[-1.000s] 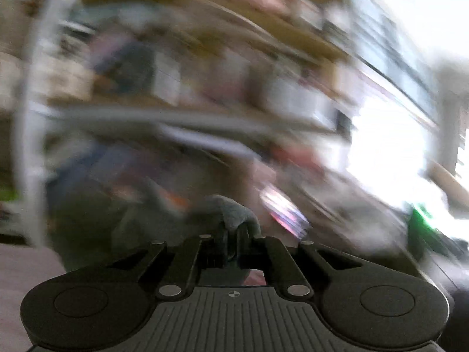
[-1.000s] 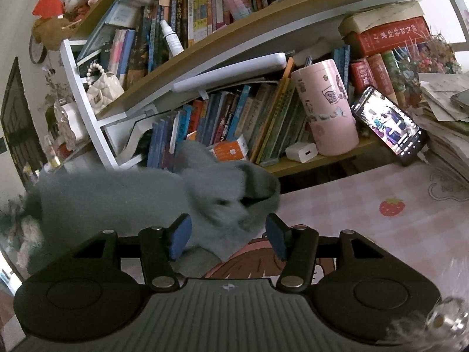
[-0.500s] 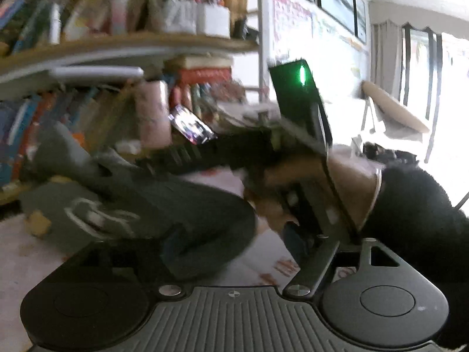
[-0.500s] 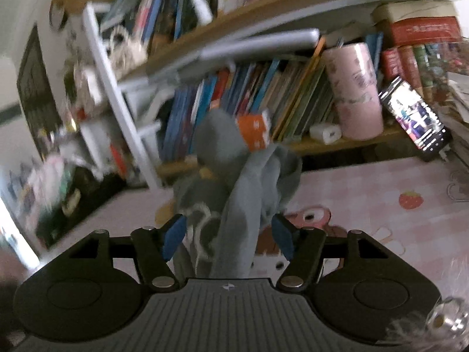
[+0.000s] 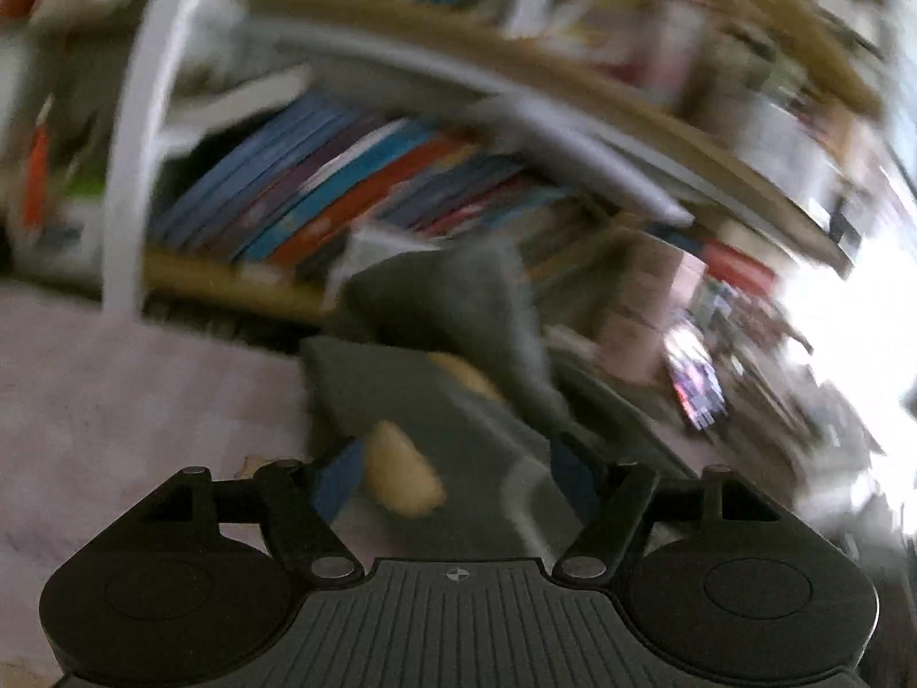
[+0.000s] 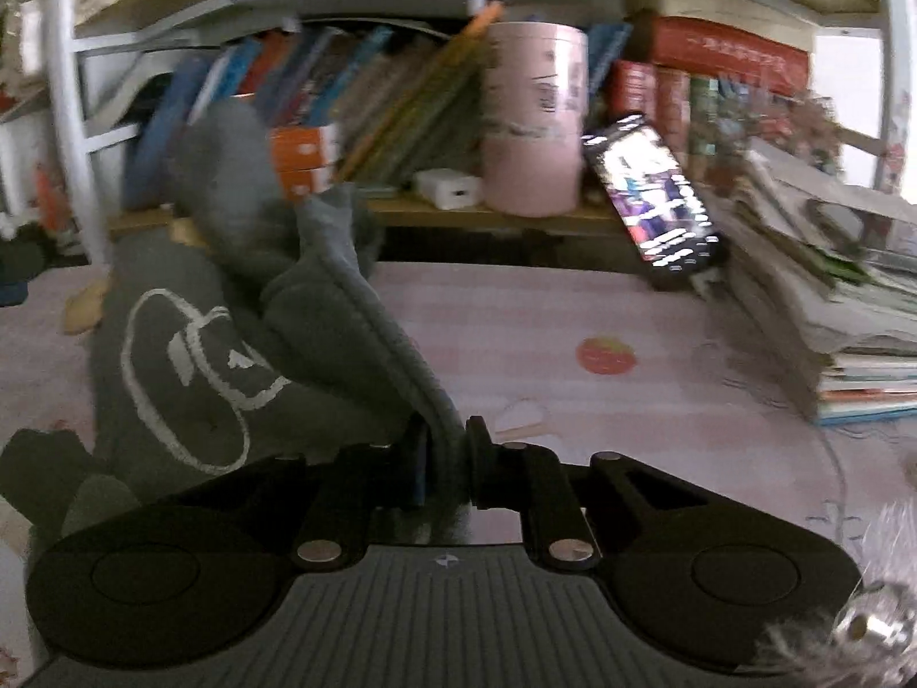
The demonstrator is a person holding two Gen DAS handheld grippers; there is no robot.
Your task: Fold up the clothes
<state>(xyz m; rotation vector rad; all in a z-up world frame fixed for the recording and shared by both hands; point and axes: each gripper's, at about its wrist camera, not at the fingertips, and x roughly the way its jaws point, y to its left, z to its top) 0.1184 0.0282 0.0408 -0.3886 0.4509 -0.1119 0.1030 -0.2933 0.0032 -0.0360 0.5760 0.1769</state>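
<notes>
Right wrist view: our right tongs (image 6: 444,464) clamp a ridge of the grey garment (image 6: 189,367) at lower centre, ready to draw it over; left tongs (image 5: 453,484) gape above the tabletop (image 6: 630,309).

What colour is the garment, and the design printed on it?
Grey garment, with a white outline design; clearest in the right wrist view.

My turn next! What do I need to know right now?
Right gripper: shut on a fold of the grey top.
Left gripper: open, holding nothing, over the top; that view is blurred.
The top lies crumpled on the pink table by the bookshelf, logo up.
Done: one edge gripped.
Left: probably spread it flat, then fold.
</notes>
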